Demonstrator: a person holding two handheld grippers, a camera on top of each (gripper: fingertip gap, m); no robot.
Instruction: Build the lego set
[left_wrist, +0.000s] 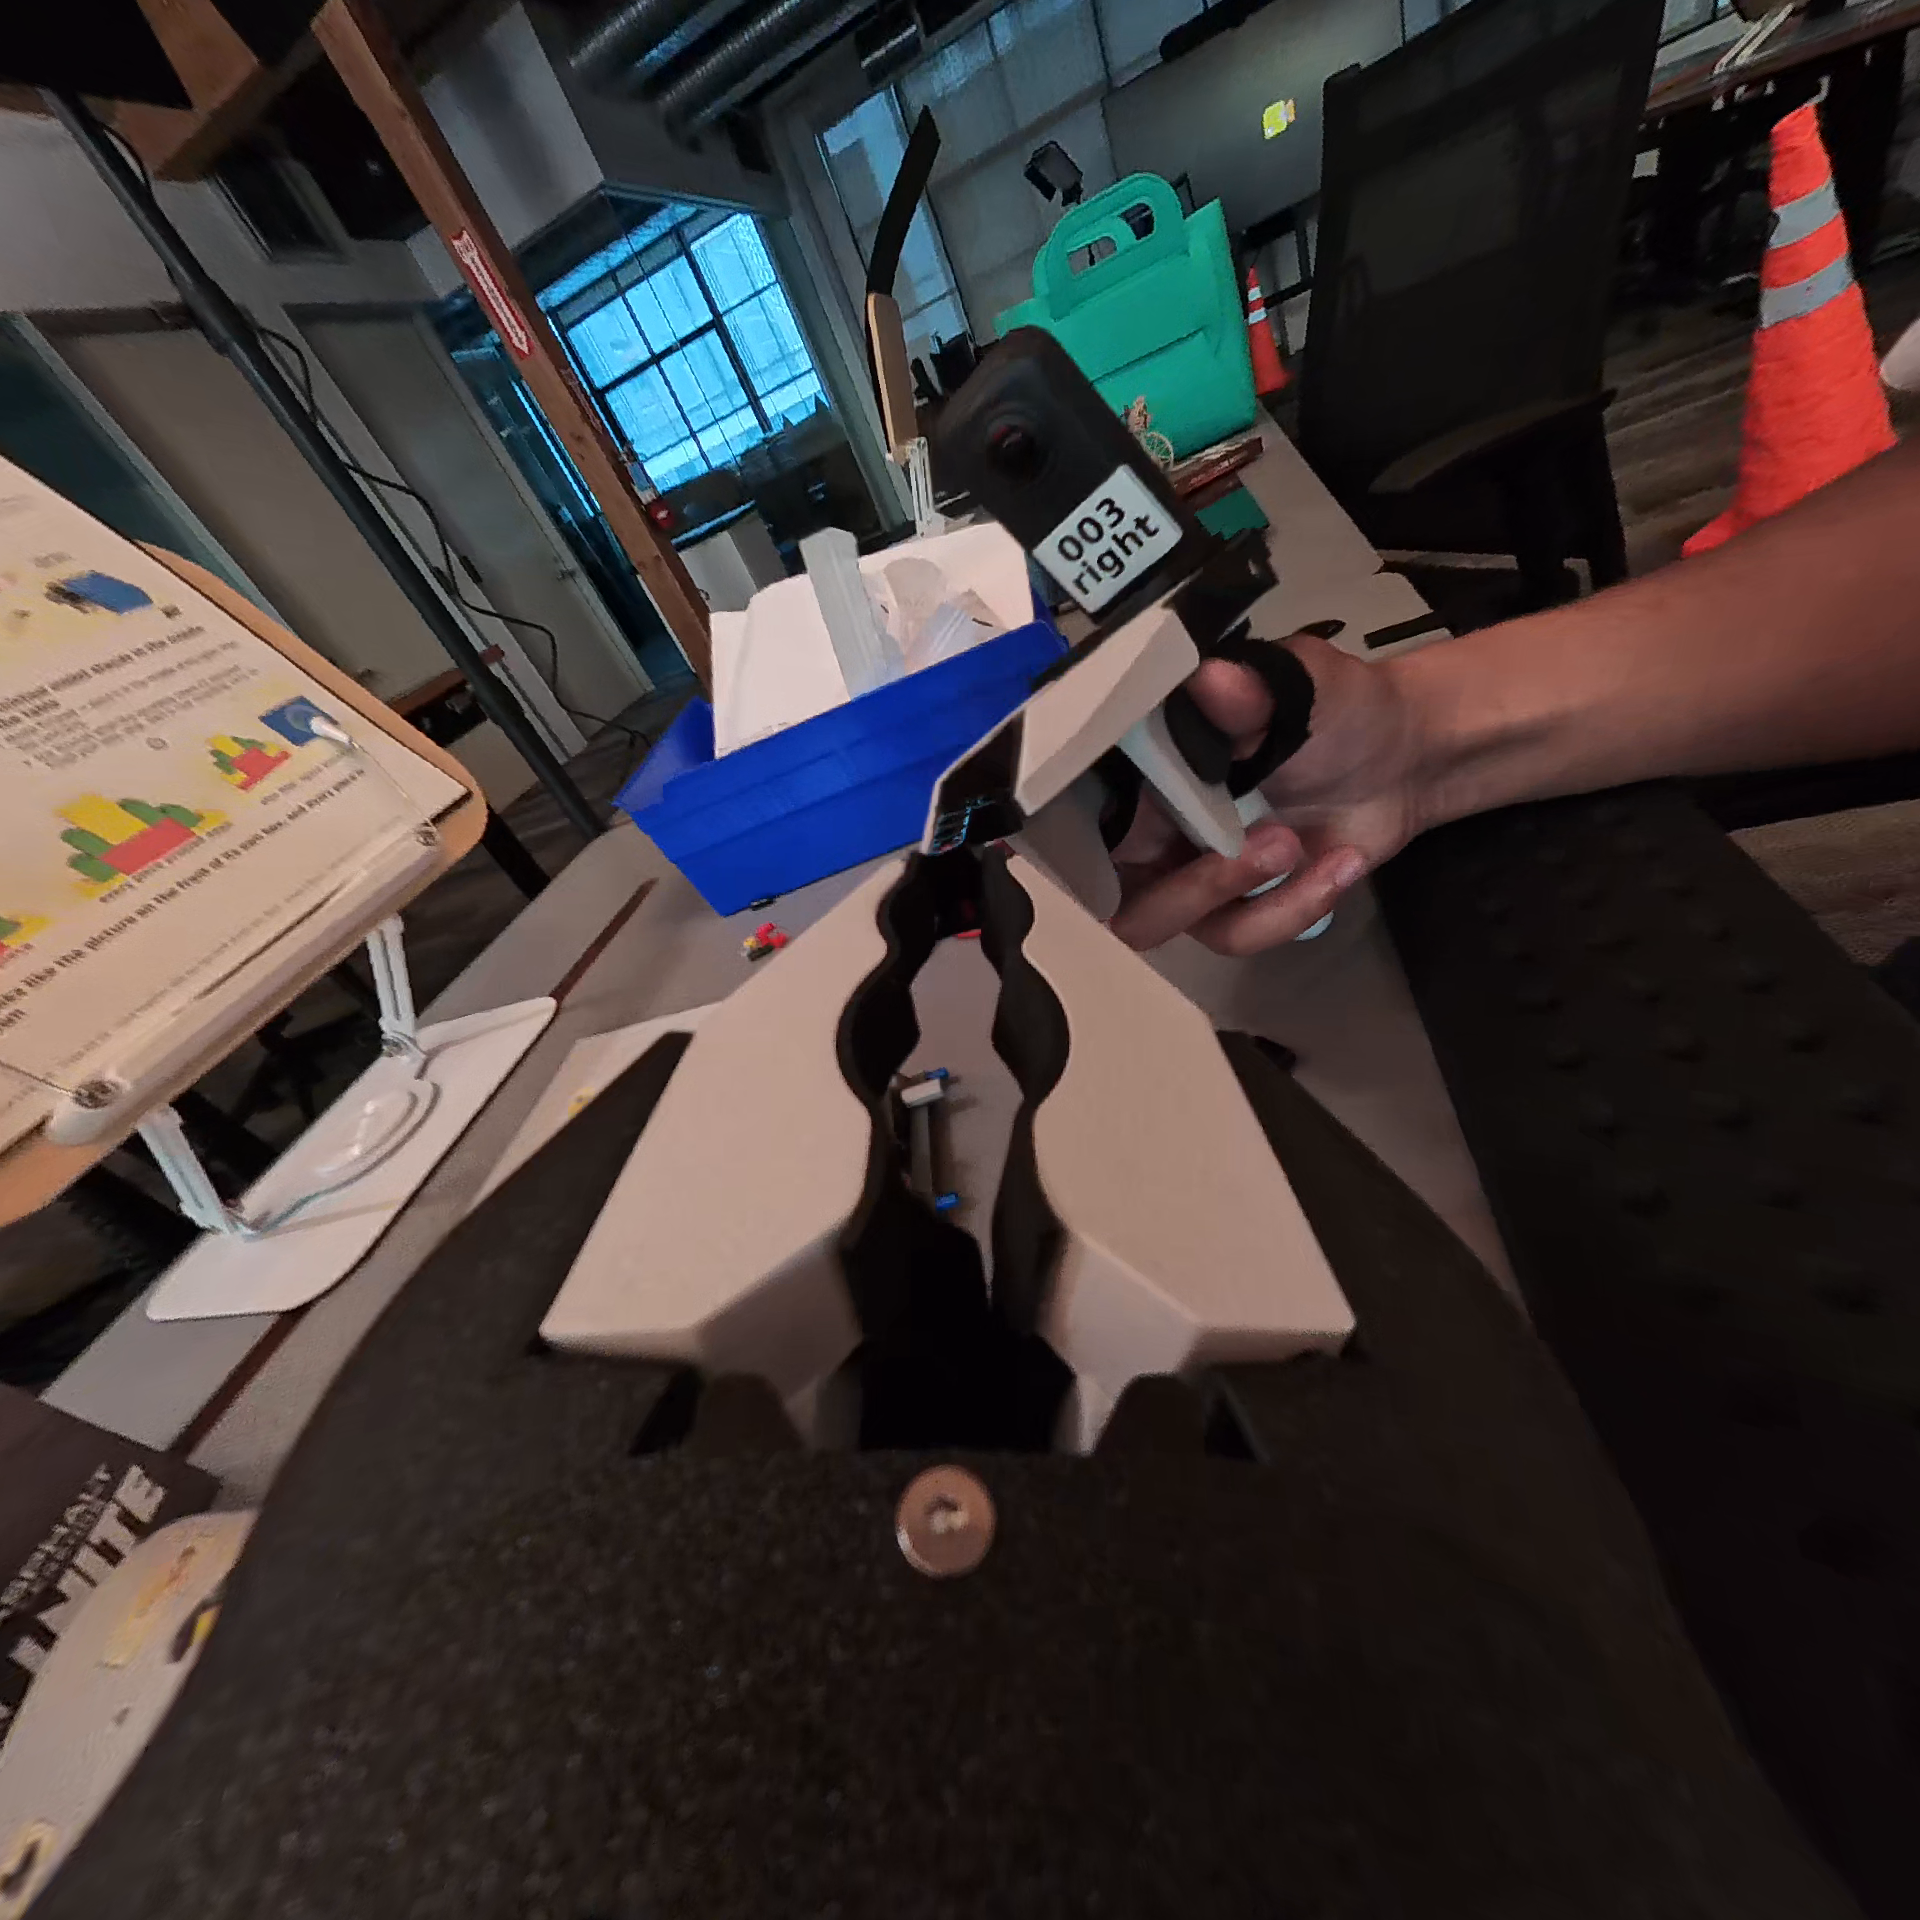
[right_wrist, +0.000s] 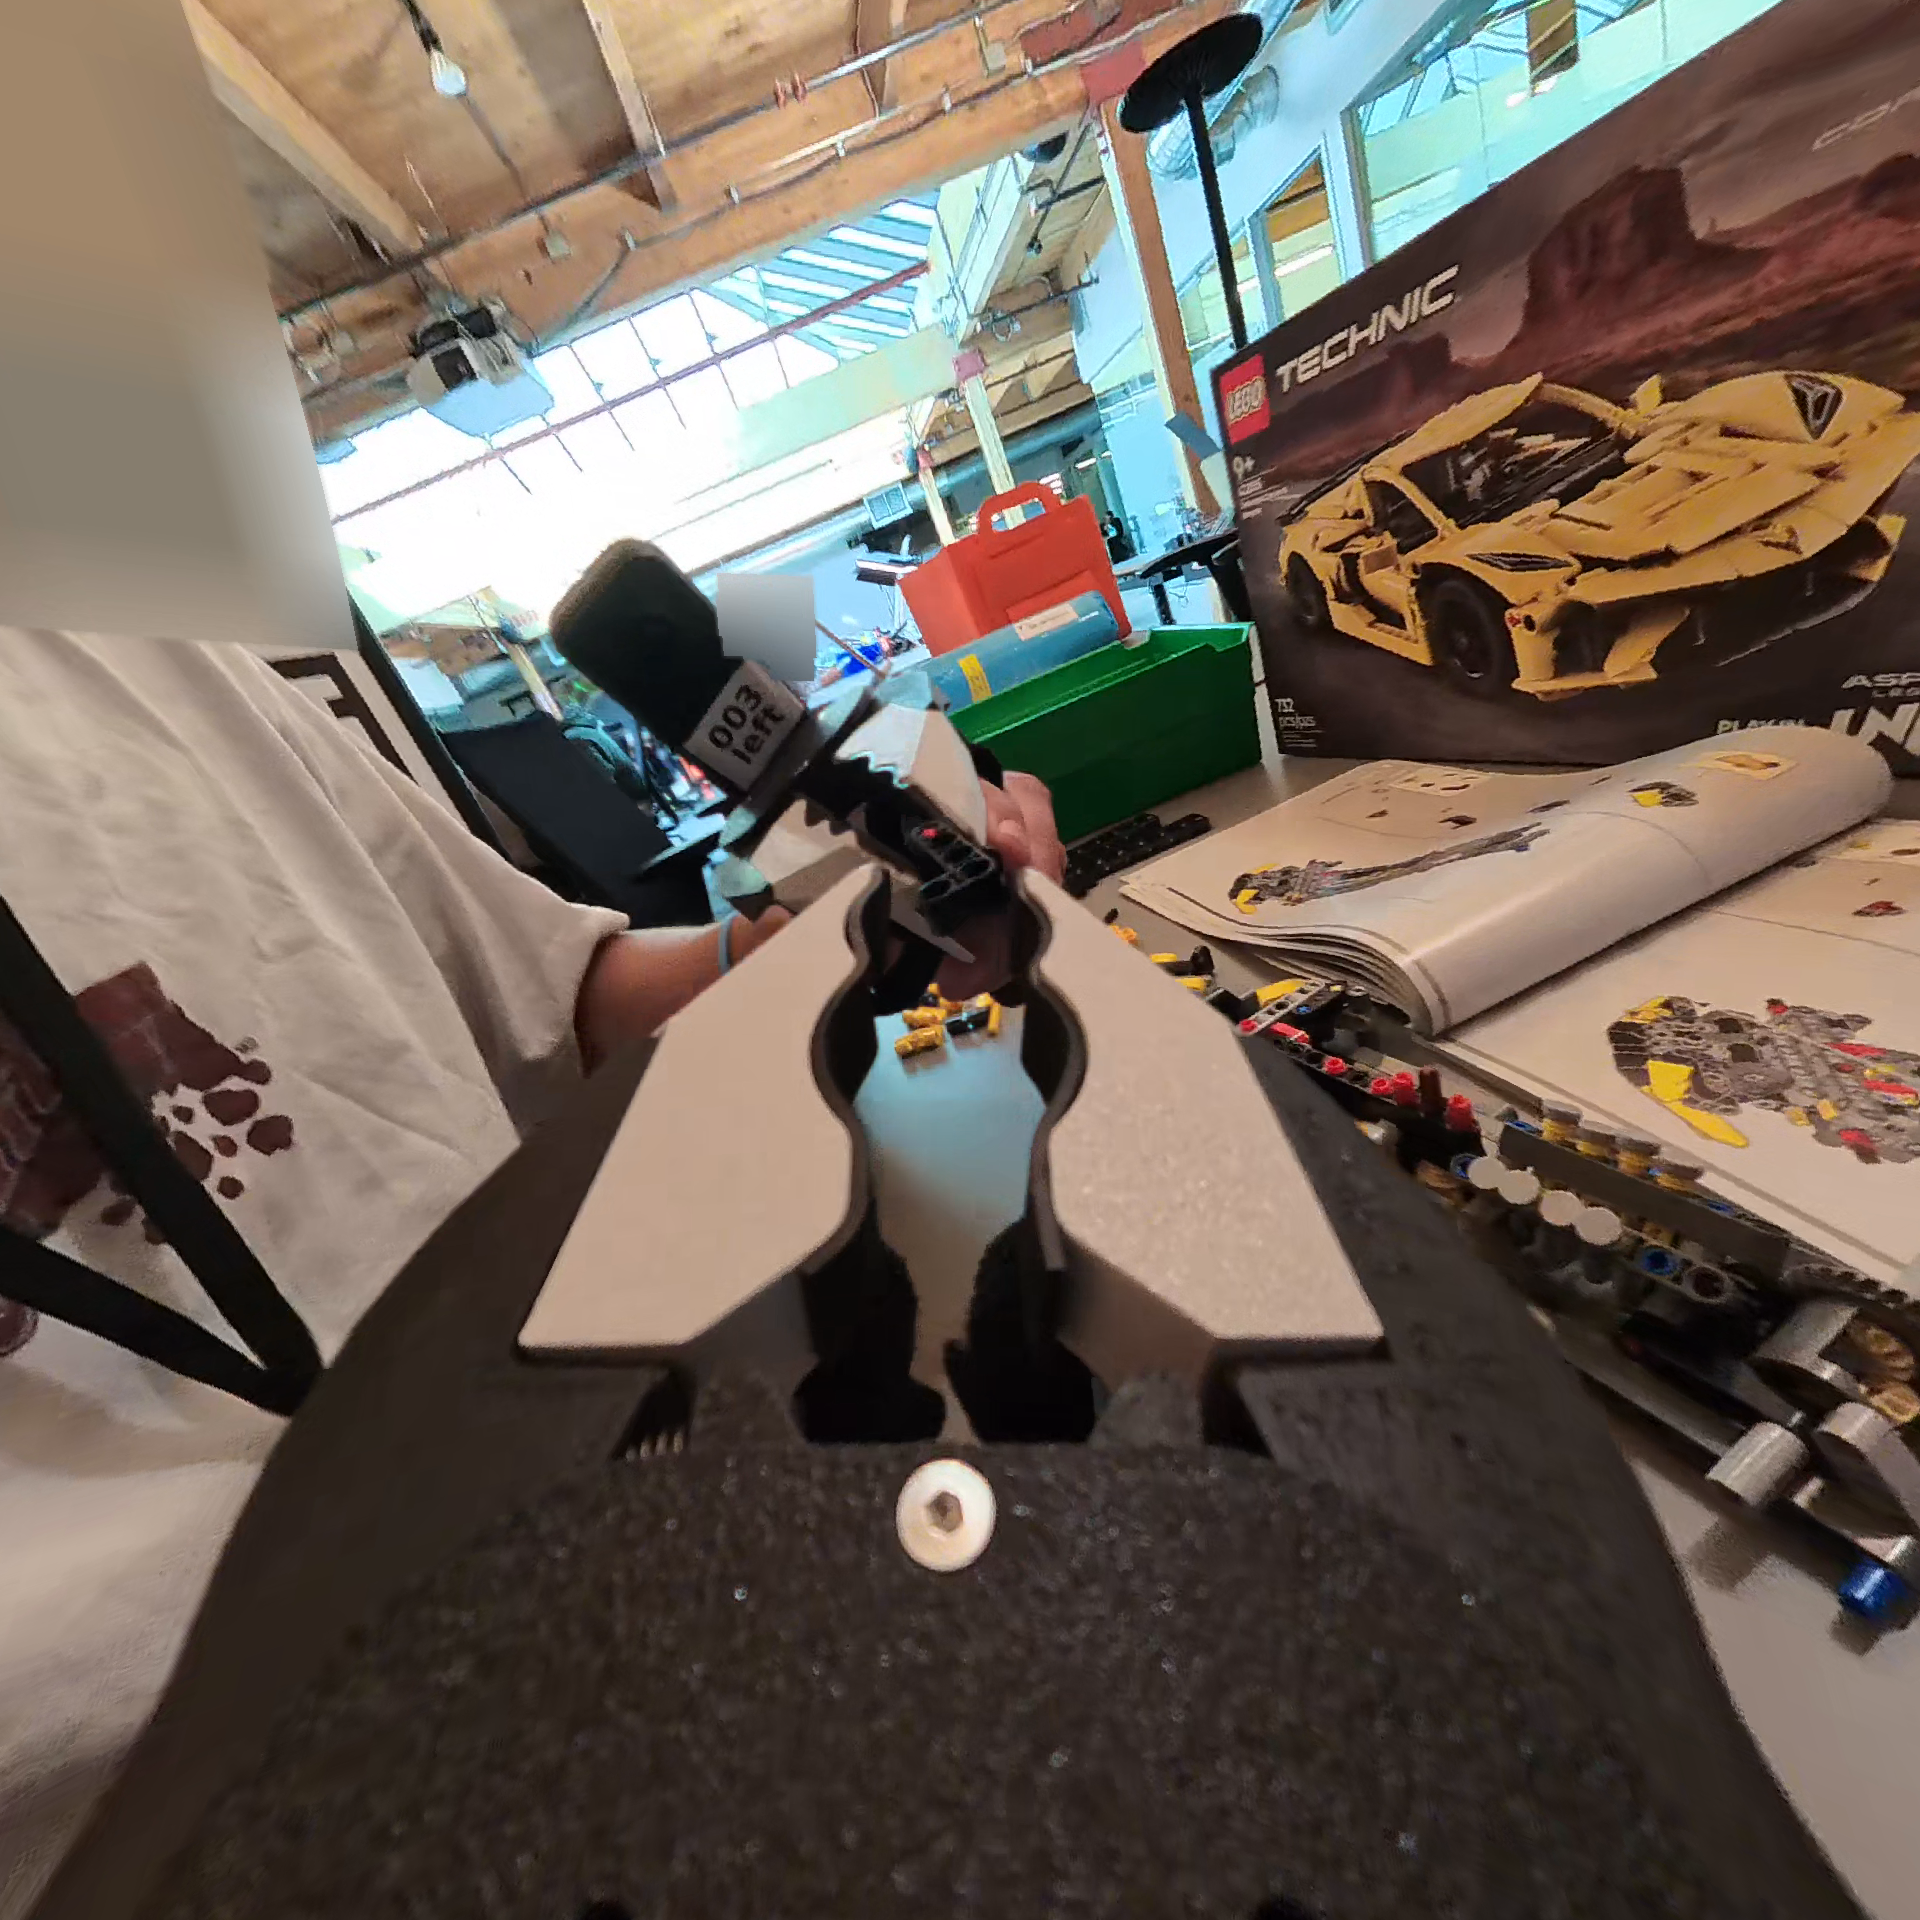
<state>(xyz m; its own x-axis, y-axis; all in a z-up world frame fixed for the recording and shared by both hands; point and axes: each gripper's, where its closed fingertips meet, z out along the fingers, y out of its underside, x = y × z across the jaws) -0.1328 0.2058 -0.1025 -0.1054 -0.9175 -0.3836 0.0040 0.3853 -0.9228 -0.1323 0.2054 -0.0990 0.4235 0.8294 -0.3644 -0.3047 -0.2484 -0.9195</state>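
Between your two grippers, raised above the table (right_wrist: 1039, 1881), sits a small black lego beam (right_wrist: 961, 868) with a red bit showing in it. Your left gripper (left_wrist: 951, 904) has its jaws drawn nearly together at the tips, which meet the beam, though whether they actually clamp it is hard to tell. Your right gripper (right_wrist: 951, 904) likewise narrows toward the beam, a gap still visible lower between its fingers (right_wrist: 748, 1122); its hold cannot be told either. Your right hand (left_wrist: 1278, 800) wraps that gripper's handle. On the table to your right lies one open instruction book (right_wrist: 1558, 894), with one long grey and black half-built lego frame (right_wrist: 1621, 1236) just beside its near edge. A few loose yellow and black pieces (right_wrist: 940, 1023) lie scattered beyond the fingers. One lego box (right_wrist: 1600, 468) picturing a yellow car stands upright behind the book. One green bin (right_wrist: 1132, 717) next to the box holds a blue roll (right_wrist: 1029, 649). One blue bin (left_wrist: 831, 779) farther along the table holds white paper and clear bags. One instruction card (left_wrist: 177, 790) rests tilted on a white stand.
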